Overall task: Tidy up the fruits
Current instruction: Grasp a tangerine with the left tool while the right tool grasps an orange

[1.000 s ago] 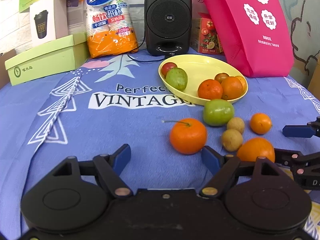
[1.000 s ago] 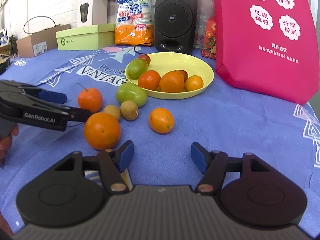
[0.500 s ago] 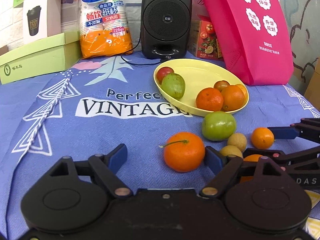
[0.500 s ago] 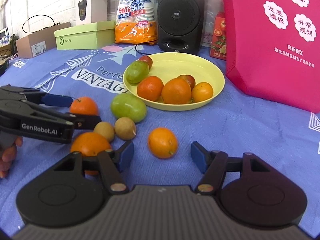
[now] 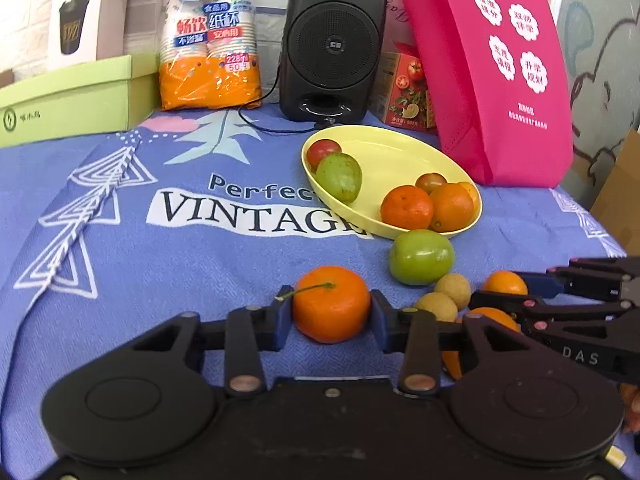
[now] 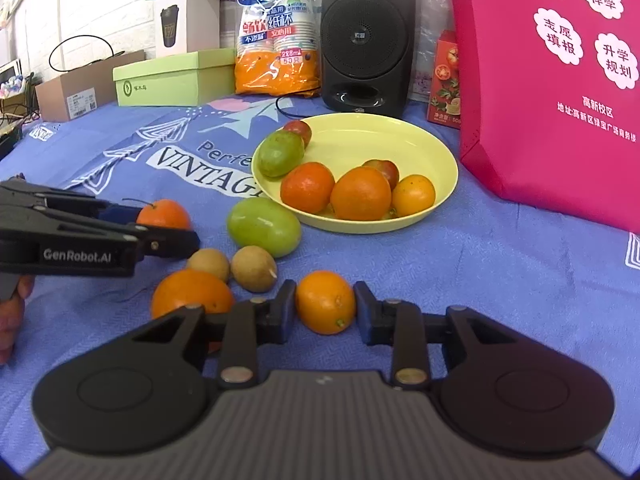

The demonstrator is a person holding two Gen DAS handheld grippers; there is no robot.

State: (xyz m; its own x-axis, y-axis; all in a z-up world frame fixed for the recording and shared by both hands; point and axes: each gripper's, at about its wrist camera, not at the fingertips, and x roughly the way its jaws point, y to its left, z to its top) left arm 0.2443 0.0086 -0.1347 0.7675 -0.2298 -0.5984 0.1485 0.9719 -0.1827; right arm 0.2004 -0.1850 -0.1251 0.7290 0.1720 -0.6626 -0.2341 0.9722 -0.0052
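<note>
My left gripper [image 5: 330,314] is shut on a stemmed tangerine [image 5: 331,309] that rests on the blue cloth. My right gripper [image 6: 325,308] is shut on a small orange [image 6: 325,307], also on the cloth. Both show in the other view: the left gripper [image 6: 160,226] and the right gripper [image 5: 504,292]. A yellow plate [image 6: 400,136] holds several fruits. Loose on the cloth lie a green fruit [image 6: 264,227], two brown longans [image 6: 253,268] and a big orange [image 6: 192,294].
A black speaker [image 5: 334,40], a pack of paper cups [image 5: 208,36], a green box [image 5: 72,96] and a pink bag [image 5: 492,72] stand behind the plate. A hand [image 6: 10,320] holds the left gripper.
Both grippers moved forward and closed: the left onto the stemmed tangerine, the right onto the small orange. One second ago both were open and short of the fruit.
</note>
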